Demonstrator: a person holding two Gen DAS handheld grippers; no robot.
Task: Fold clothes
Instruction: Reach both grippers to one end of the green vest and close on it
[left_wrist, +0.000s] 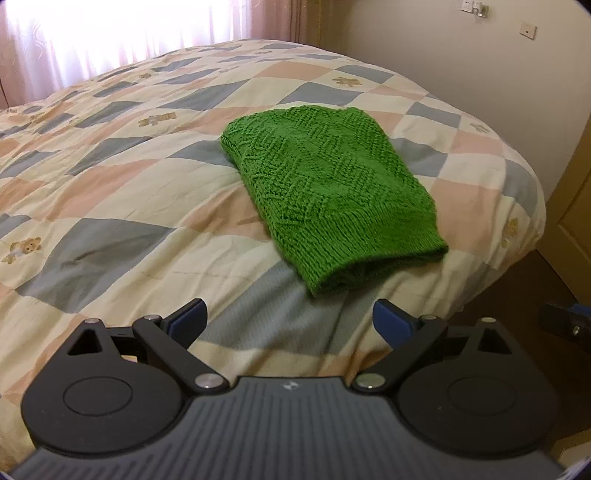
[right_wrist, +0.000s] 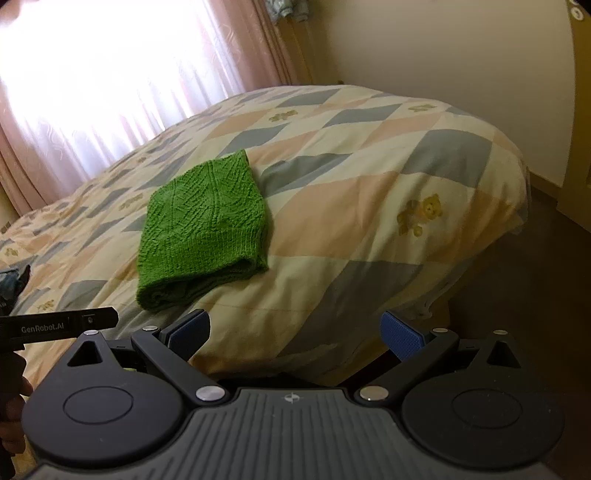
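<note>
We find the left tongs (left_wrist: 290, 319) spread wide and empty, above the bed's near edge. The right tongs (right_wrist: 295, 332) likewise gape, holding nothing. The green knit garment (left_wrist: 328, 192) lies folded (open end nearest us) on the checked quilt (left_wrist: 110, 177), clear of both.

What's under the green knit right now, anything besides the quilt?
The folded green knit lies directly on the patchwork quilt. At its open near edge only its own folded layers show. Whatever lies beneath its middle is covered.
</note>
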